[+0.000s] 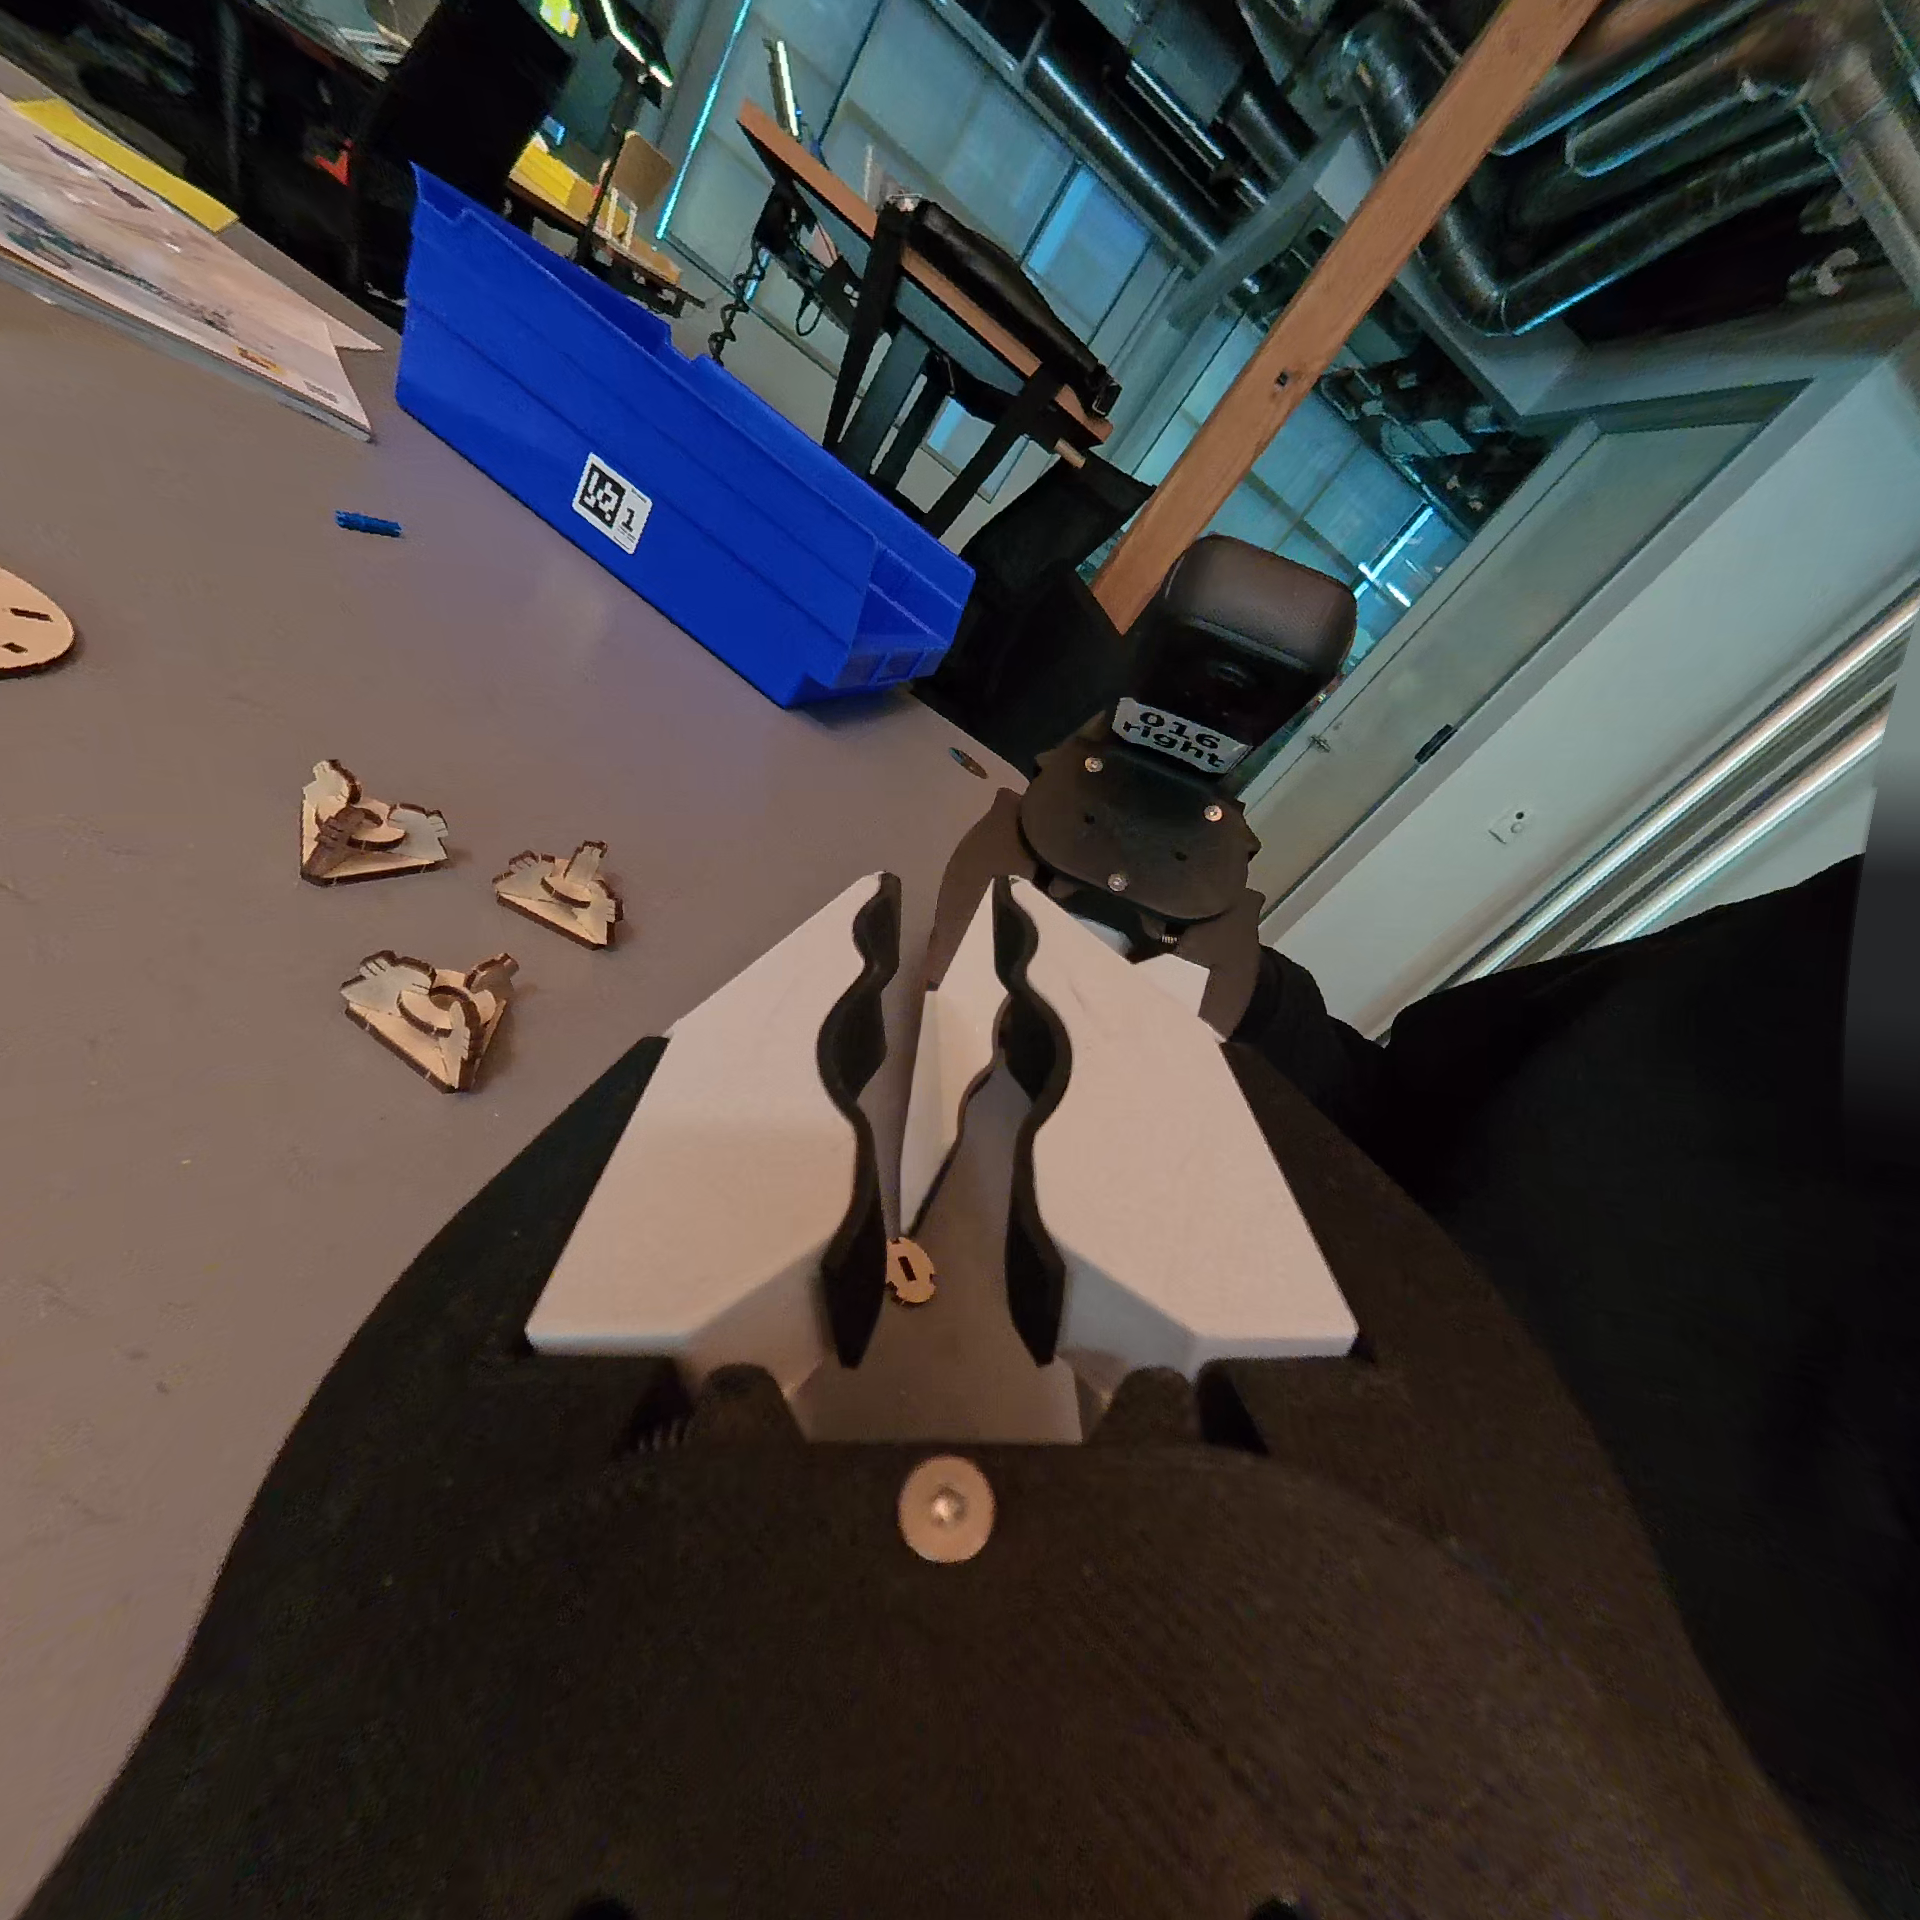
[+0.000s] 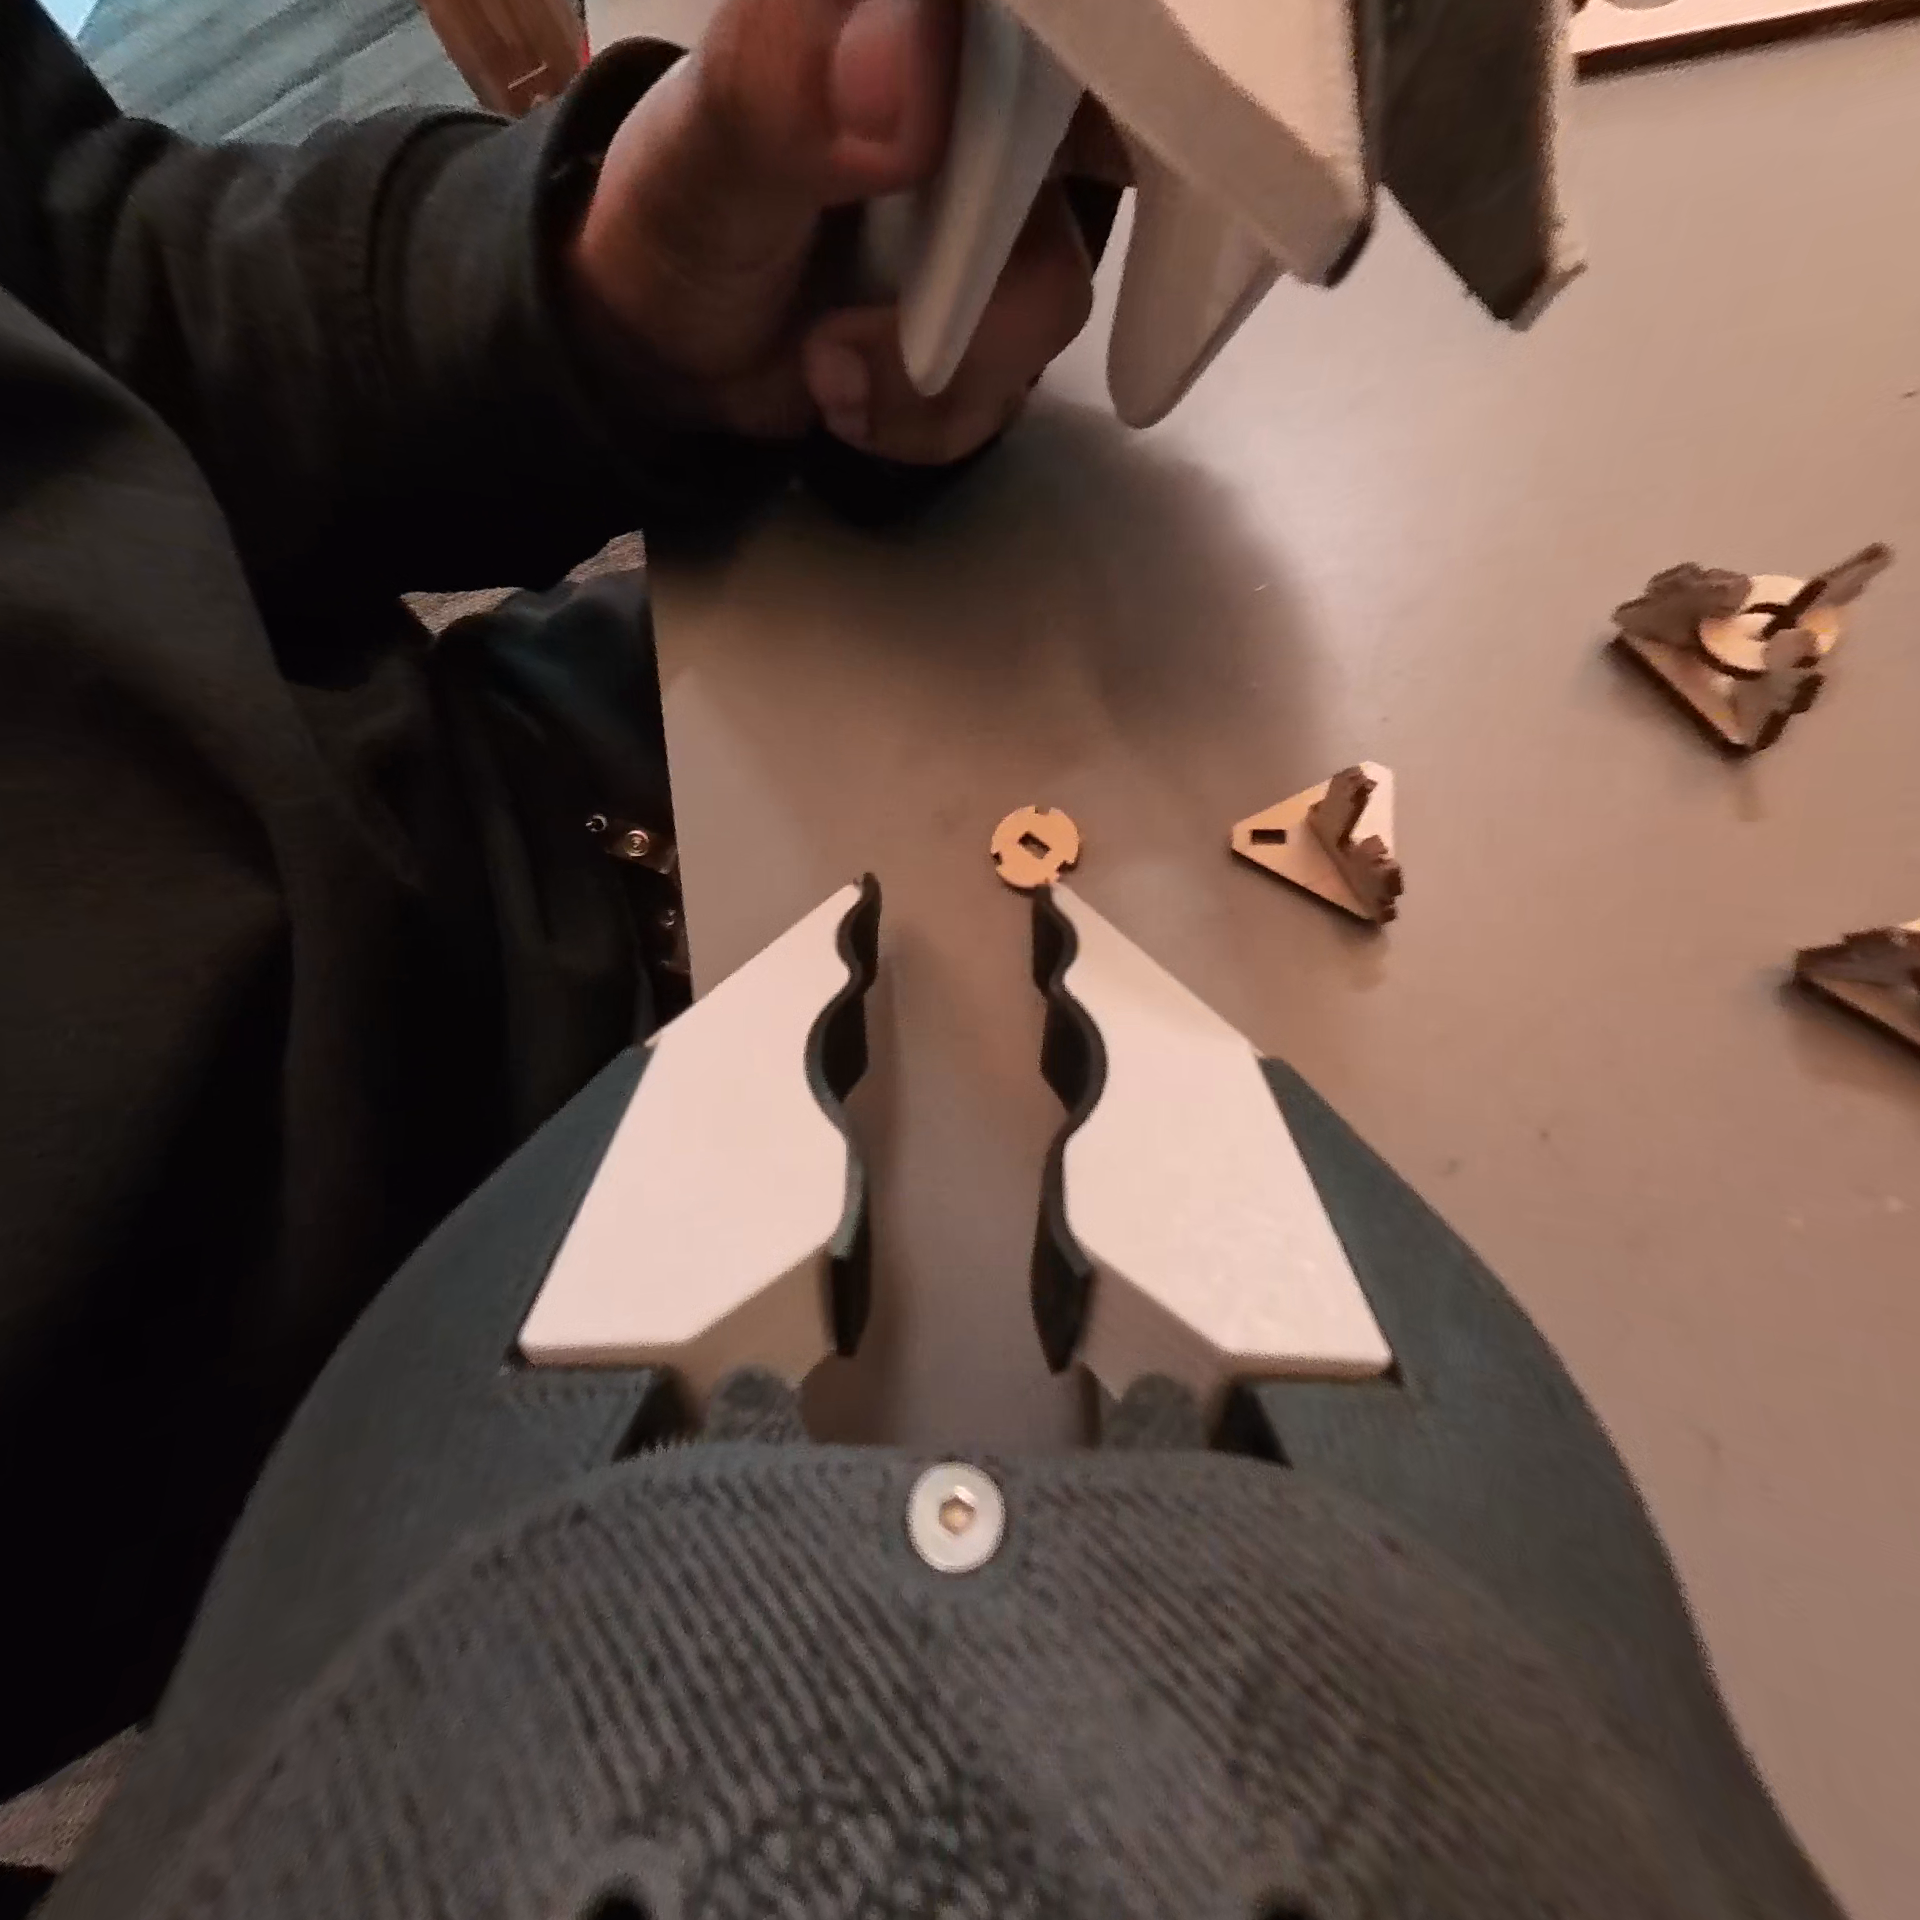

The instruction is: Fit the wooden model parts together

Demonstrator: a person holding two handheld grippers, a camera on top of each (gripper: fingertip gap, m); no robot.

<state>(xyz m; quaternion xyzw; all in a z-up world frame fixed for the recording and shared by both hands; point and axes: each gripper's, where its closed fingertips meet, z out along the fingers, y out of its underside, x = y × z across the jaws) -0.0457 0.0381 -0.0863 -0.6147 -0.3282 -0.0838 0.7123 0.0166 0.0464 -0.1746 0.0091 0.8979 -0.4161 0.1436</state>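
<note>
left claw [image 1: 940,883] hangs slightly parted and bare over the grey counter [image 1: 260,1143], small wooden disc [image 1: 910,1272] below. right claw [image 2: 951,899] gapes bare, its right fingertip [image 2: 1044,909] just beside that disc [image 2: 1037,850], wooden triangle [image 2: 1320,857] near.

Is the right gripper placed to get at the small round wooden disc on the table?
Probably yes: the right gripper is open, the disc lies flat just past its fingertips, and bare table surrounds it.
</note>
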